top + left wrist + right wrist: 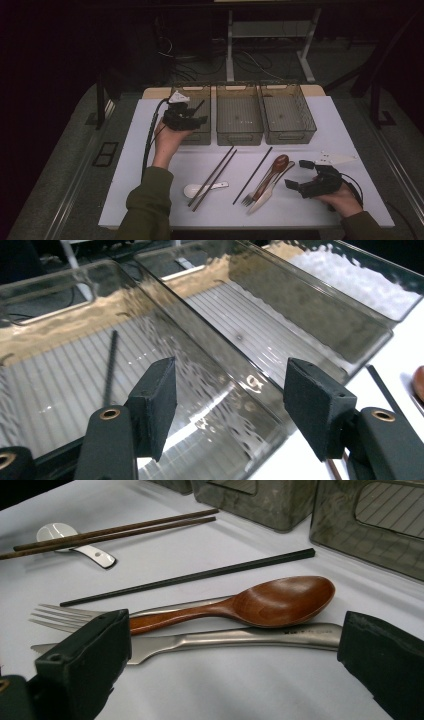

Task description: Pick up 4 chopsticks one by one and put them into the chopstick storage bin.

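The left claw [192,111] gapes empty over the leftmost smoky clear plastic bin [60,390], where a thin black chopstick [110,365] lies, stiff, light and probably slippery, best pinched mid-shaft; the right claw [300,175] also stands apart.

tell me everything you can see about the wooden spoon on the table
The wooden spoon is reddish-brown with a glossy, smooth finish, an oval bowl and a slim tapering handle. It lies flat on the white table, bowl facing up and pointing toward the bins, handle toward the person. It rests across a metal fork, and a metal knife lies right alongside it, seemingly touching. A single black chopstick lies apart on its other side. The right gripper hovers nearby with open jaws, not touching it.
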`<state>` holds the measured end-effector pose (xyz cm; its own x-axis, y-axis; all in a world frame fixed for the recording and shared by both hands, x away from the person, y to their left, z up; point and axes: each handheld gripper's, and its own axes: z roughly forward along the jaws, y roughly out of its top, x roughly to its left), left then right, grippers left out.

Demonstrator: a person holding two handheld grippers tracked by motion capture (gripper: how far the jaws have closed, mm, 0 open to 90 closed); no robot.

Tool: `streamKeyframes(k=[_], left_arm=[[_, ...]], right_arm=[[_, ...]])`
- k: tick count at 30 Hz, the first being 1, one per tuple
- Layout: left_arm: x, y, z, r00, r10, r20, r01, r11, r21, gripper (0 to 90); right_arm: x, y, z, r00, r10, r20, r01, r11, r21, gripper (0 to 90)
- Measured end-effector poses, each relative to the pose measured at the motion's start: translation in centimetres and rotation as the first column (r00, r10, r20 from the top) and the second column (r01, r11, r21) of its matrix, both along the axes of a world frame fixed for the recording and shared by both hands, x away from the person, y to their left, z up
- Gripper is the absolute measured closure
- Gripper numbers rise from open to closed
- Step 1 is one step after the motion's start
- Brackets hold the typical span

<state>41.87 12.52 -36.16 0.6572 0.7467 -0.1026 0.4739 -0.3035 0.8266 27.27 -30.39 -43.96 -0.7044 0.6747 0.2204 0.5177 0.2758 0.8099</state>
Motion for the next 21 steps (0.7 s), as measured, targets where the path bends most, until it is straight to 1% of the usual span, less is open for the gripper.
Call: streamKeyframes(k=[1, 2, 5, 7, 11, 18, 21], left_arm=[[-0.2, -0.1, -0.1, 1.0, -0.008, -0.004, 0.008, 1.0, 0.003, 36.4], [-0.4, -0.2, -0.1, 0.9999, -0.009, -0.005, 0.009, 0.9999, -0.014, 36.0], [-0.9, -0.6, -0.2, 0.9997, -0.021, -0.01, 0.02, 0.9995, -0.022, 35.2], [-1.3, -0.8, -0.1, 0.9995, -0.029, -0.01, 0.029, 0.9994, -0.016, 34.7], [-2.0, -1.5, 0.0, 0.999, -0.044, -0.006, 0.044, 0.9989, -0.012, 33.6], [-3.2, -2.6, -0.1, 0.9972, -0.074, -0.008, 0.074, 0.9969, -0.025, 32.1], [-3.7, -3.1, -0.2, 0.9963, -0.085, -0.01, 0.085, 0.9961, -0.021, 31.2]], right_arm=[[0.0, 0.0, 0.0, 1.0, 0.001, 0.003, -0.001, 1.0, -0.004, 0.8], [0.0, 0.1, -0.1, 1.0, -0.001, 0.004, 0.001, 1.0, -0.007, 0.8], [-0.1, 0.4, 0.0, 0.9998, -0.015, 0.015, 0.016, 0.9997, -0.018, 0.8], [-0.1, 0.5, 0.0, 0.9996, -0.02, 0.02, 0.02, 0.9994, -0.028, 0.8], [-0.1, 0.6, 0.1, 0.9997, -0.01, 0.021, 0.011, 0.9996, -0.028, 0.8], [-0.2, 0.7, 0.3, 0.9996, -0.001, 0.027, 0.002, 0.9992, -0.039, 0.8], [-0.2, 0.6, 0.4, 0.9996, -0.002, 0.028, 0.003, 0.9991, -0.041, 0.8]])
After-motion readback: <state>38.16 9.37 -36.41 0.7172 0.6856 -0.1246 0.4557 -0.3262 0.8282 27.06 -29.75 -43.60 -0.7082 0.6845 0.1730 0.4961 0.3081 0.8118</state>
